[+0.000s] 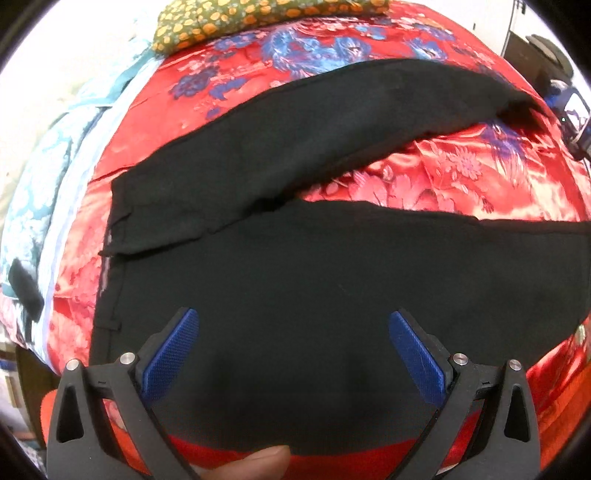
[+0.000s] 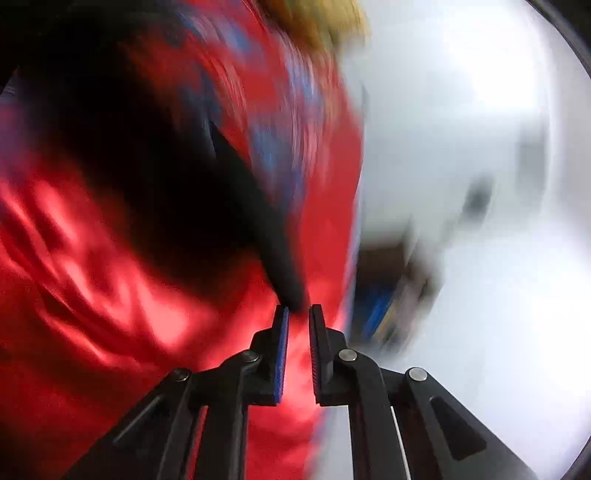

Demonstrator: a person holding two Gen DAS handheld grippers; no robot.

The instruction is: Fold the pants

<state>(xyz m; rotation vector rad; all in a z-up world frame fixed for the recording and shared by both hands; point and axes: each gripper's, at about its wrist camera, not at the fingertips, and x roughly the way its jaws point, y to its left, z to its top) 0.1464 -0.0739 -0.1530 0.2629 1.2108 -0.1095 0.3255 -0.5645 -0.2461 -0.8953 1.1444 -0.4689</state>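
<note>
Black pants (image 1: pixel 295 266) lie spread on a red flowered bedspread (image 1: pixel 424 177), waistband at the left, two legs running right with a gap between them. My left gripper (image 1: pixel 293 321) is open wide above the seat of the pants, holding nothing. In the blurred right wrist view, my right gripper (image 2: pixel 297 312) is nearly shut, its fingertips pinching the tip of a black pant leg (image 2: pixel 280 266) that stretches up and left over the bedspread (image 2: pixel 92 295). The right gripper also shows at the far right of the left wrist view (image 1: pixel 574 114).
A green pillow with orange spots (image 1: pixel 258 18) lies at the far end of the bed. A pale blue patterned cloth (image 1: pixel 48 177) runs along the bed's left side. A white wall (image 2: pixel 461 147) and blurred furniture stand beyond the bed's right edge.
</note>
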